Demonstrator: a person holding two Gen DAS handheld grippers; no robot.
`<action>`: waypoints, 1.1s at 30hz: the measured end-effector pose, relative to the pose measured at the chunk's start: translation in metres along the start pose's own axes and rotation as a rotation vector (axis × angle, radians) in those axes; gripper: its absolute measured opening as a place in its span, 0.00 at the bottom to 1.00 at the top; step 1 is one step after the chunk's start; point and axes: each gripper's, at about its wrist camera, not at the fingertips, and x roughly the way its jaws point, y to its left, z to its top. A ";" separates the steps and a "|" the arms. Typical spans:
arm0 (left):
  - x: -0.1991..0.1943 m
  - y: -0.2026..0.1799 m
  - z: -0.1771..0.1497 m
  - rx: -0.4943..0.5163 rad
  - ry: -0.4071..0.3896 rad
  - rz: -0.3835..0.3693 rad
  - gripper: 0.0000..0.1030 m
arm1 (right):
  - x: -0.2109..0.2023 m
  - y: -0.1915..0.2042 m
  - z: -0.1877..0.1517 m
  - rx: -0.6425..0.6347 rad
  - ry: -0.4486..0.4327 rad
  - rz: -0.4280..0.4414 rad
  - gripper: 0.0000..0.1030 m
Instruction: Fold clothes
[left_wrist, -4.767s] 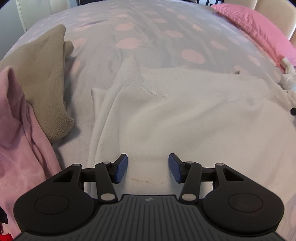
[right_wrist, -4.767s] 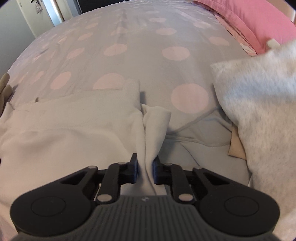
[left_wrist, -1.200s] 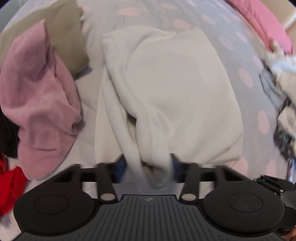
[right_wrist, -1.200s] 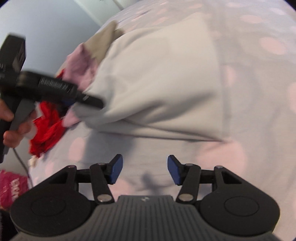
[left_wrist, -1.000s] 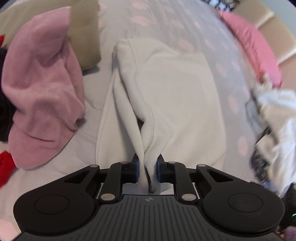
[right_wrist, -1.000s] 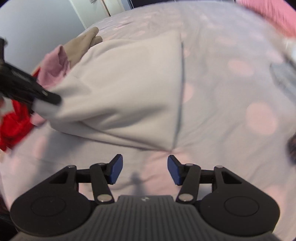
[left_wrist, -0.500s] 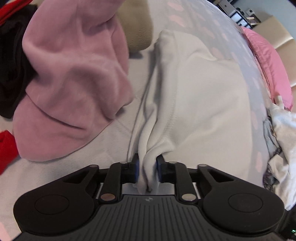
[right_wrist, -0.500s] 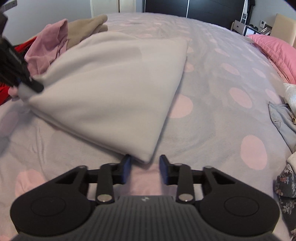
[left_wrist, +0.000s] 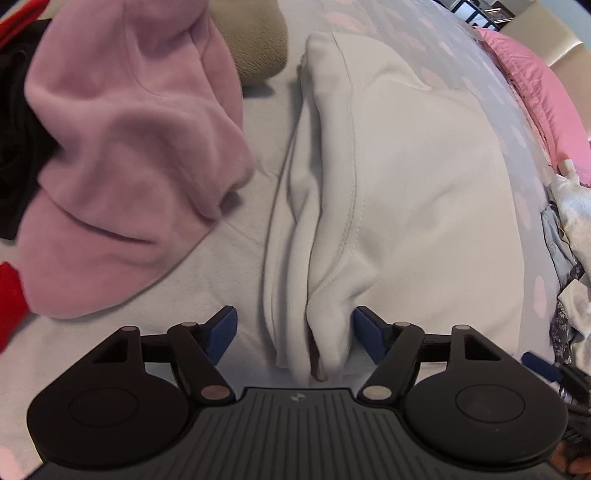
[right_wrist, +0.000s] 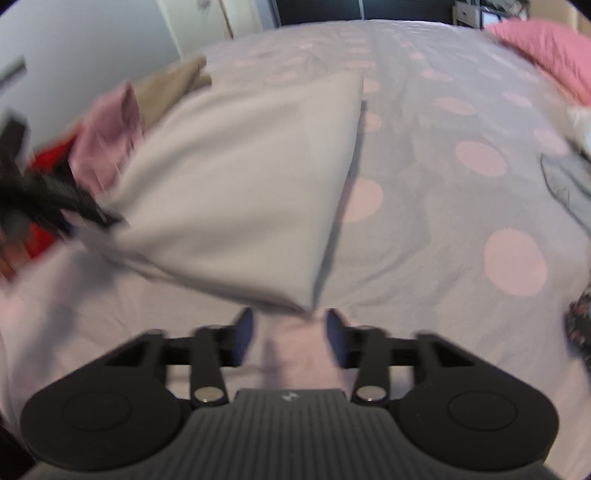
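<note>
A white folded garment (left_wrist: 406, 192) lies on the bed; it also shows in the right wrist view (right_wrist: 236, 192). My left gripper (left_wrist: 295, 330) is open, its blue pads apart on either side of the garment's bunched near edge, which lies loose between them. My right gripper (right_wrist: 290, 328) is open just in front of the garment's near right corner, not touching it. The left gripper shows blurred at the garment's left corner in the right wrist view (right_wrist: 74, 210).
A pink garment (left_wrist: 122, 155), a beige one (left_wrist: 251, 37), black and red clothes (left_wrist: 11, 288) lie left of the white garment. A pink pillow (right_wrist: 546, 48) and more clothes (left_wrist: 569, 236) lie at the right. The bedspread (right_wrist: 480, 206) is grey with pink dots.
My left gripper has opened and let go of the white garment's edge. My right gripper has opened wider by the garment's corner and the view has shifted.
</note>
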 end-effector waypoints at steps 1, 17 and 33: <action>0.001 0.000 -0.001 0.004 -0.004 -0.001 0.67 | -0.001 -0.004 0.004 0.034 -0.010 0.023 0.51; 0.000 -0.017 -0.003 0.044 -0.029 -0.057 0.20 | 0.060 -0.034 0.029 0.404 0.063 0.205 0.16; -0.076 -0.108 -0.095 0.223 0.128 -0.135 0.14 | -0.083 -0.037 0.022 0.158 0.161 0.169 0.13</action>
